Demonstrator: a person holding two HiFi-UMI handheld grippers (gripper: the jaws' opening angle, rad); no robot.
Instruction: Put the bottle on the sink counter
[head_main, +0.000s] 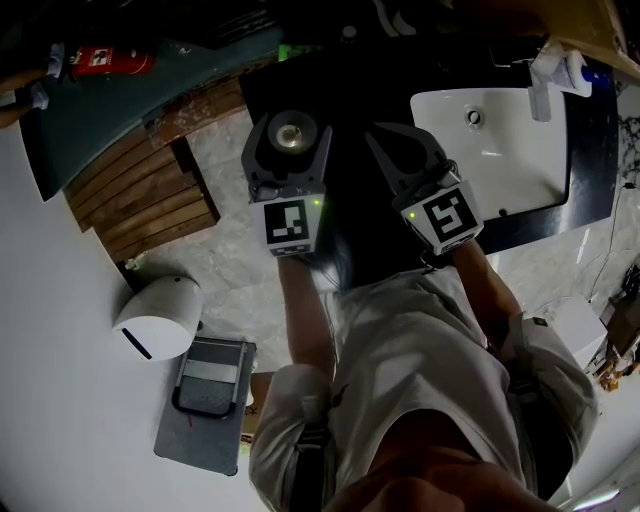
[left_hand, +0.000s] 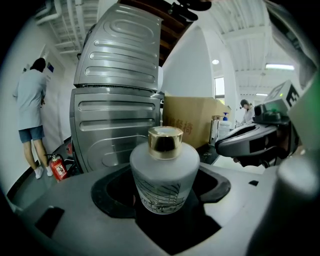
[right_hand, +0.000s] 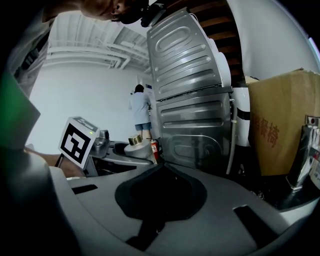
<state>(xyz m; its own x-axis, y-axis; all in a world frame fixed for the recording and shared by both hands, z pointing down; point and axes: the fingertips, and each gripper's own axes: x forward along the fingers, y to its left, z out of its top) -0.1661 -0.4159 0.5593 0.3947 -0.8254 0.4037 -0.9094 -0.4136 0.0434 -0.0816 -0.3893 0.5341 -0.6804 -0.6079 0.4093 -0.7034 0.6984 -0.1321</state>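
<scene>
A frosted-glass bottle (left_hand: 164, 175) with a gold cap (left_hand: 165, 142) stands upright between the jaws of my left gripper (head_main: 290, 162), which is shut on it. In the head view the cap (head_main: 291, 133) shows from above, over the floor left of the white sink (head_main: 500, 150). Set in a black counter (head_main: 592, 150), the sink lies to the right. My right gripper (head_main: 400, 150) is held beside the left one, over the counter's dark left end, shut with nothing in it (right_hand: 162, 170). From the right gripper view the bottle (right_hand: 134, 143) shows at left.
A ribbed metal unit (left_hand: 120, 100) and a cardboard box (left_hand: 192, 125) stand ahead. A faucet (right_hand: 302, 160) is at the right. On the floor are a wooden mat (head_main: 150, 190), a white bin (head_main: 160, 318), a grey case (head_main: 205, 400) and a fire extinguisher (head_main: 110, 62). A person stands far off.
</scene>
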